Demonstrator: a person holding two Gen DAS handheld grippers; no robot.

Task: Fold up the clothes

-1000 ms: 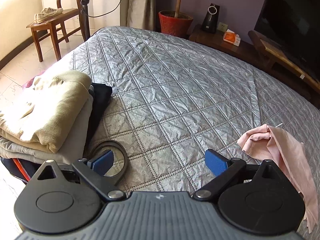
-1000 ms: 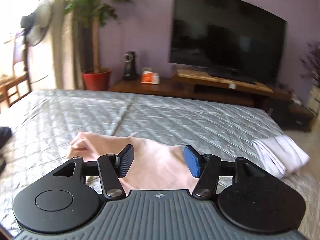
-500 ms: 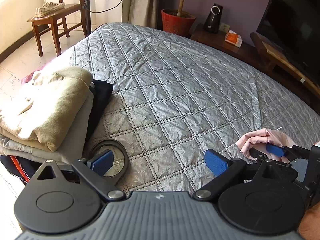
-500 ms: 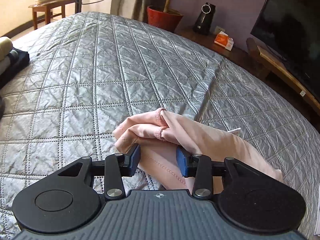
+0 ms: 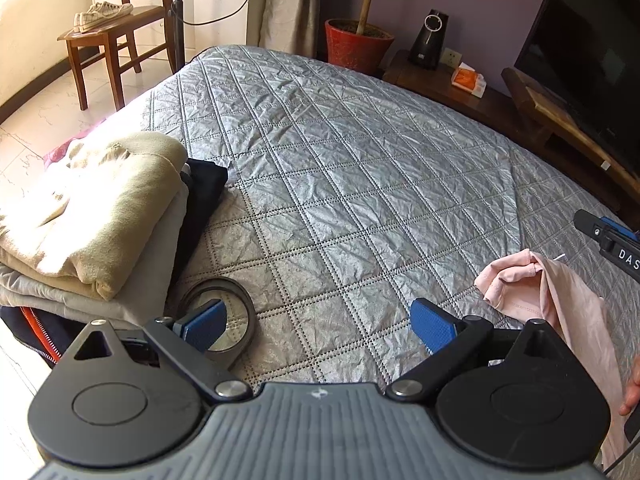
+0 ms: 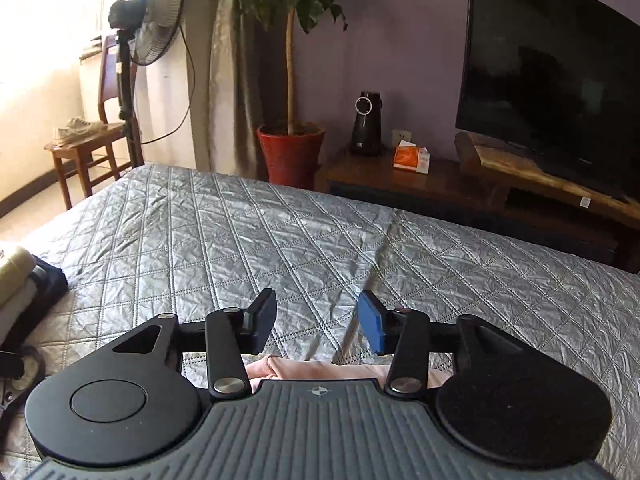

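Both my grippers — left (image 5: pixel 316 326), right (image 6: pixel 316 326) — gape empty over the quilted bed (image 5: pixel 360 184); folded clothes (image 5: pixel 92 216) sit stacked at its left edge, the crumpled pink garment (image 5: pixel 552 292) on the right — unfolded.

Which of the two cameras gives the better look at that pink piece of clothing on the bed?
The left wrist view. There the pink garment lies crumpled on the grey quilted bedspread, with its bunched end and folds showing. The right wrist view shows only a thin strip of it, mostly hidden behind the right gripper.
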